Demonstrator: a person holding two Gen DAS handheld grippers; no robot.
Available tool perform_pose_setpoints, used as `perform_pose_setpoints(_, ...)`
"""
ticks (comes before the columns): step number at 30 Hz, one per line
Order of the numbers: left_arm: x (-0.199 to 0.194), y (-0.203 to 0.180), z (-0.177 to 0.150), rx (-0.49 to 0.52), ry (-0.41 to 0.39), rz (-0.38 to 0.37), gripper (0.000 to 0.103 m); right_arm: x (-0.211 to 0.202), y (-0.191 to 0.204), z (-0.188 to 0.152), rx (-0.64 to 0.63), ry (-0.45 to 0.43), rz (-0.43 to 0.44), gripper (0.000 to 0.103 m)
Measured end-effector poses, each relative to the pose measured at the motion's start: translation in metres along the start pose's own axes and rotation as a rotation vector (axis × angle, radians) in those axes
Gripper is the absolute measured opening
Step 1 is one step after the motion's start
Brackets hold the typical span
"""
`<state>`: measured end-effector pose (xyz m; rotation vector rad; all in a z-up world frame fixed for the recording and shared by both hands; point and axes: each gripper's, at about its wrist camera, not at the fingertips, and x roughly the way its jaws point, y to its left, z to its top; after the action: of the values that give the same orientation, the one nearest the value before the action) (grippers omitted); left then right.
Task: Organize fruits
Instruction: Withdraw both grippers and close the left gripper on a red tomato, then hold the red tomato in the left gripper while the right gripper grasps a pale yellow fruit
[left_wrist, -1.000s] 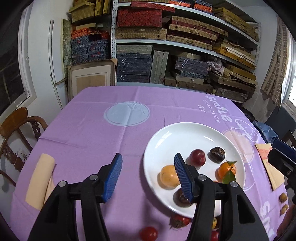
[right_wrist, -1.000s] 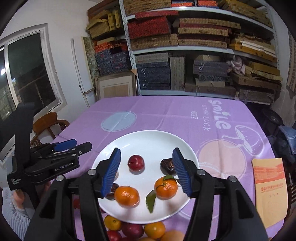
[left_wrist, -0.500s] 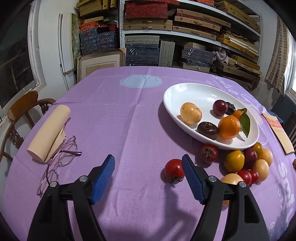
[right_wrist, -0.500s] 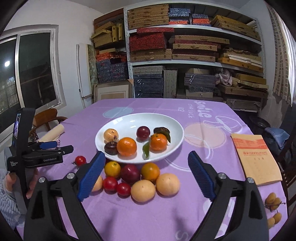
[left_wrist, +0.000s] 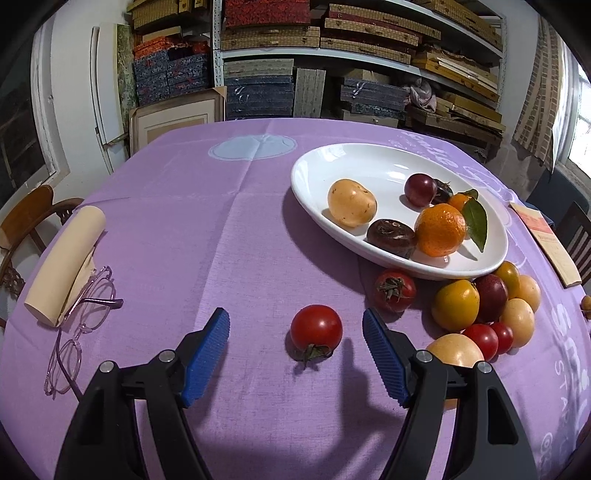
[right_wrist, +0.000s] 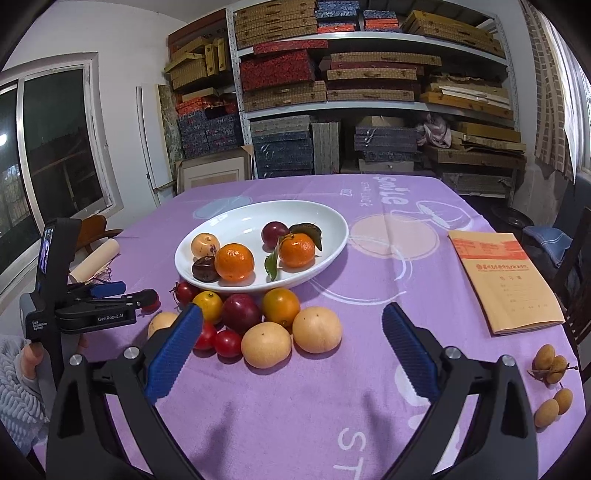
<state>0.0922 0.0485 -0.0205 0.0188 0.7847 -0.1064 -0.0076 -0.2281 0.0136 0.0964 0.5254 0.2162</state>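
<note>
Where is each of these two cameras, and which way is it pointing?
Left wrist: on the left gripper, low, looking along its open blue fingers at a red tomato.
Right wrist: on the right gripper, facing the fruit pile; the left gripper and the hand holding it show too.
Shared: white plate, purple tablecloth.

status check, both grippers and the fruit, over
Left gripper open around lone red tomato. Right gripper open, empty. Plate part filled. Nothing blocking.

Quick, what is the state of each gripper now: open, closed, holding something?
Left gripper: open, holding nothing; a red tomato lies on the cloth between its fingers.
Right gripper: open, holding nothing.
</note>
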Motion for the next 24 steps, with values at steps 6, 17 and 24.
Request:
perform_pose_setpoints(6, 0.004, -0.002, -0.001, 0.007, 0.025, -0.023, 0.055, 0.005, -0.001, -0.001, 0.0, 0.018, -0.012, 0.096)
perform_pose_setpoints(17, 0.01, 0.002, -0.003, -0.005, 0.067, -0.059, 0.03, 0.01, -0.003, -0.003, -0.009, 0.036, -0.019, 0.096)
perform_pose_setpoints(24, -0.012, 0.014, -0.001, -0.053, 0.002, -0.036, 0.03, 0.016, -0.005, -0.005, -0.005, 0.071, 0.01, 0.096)
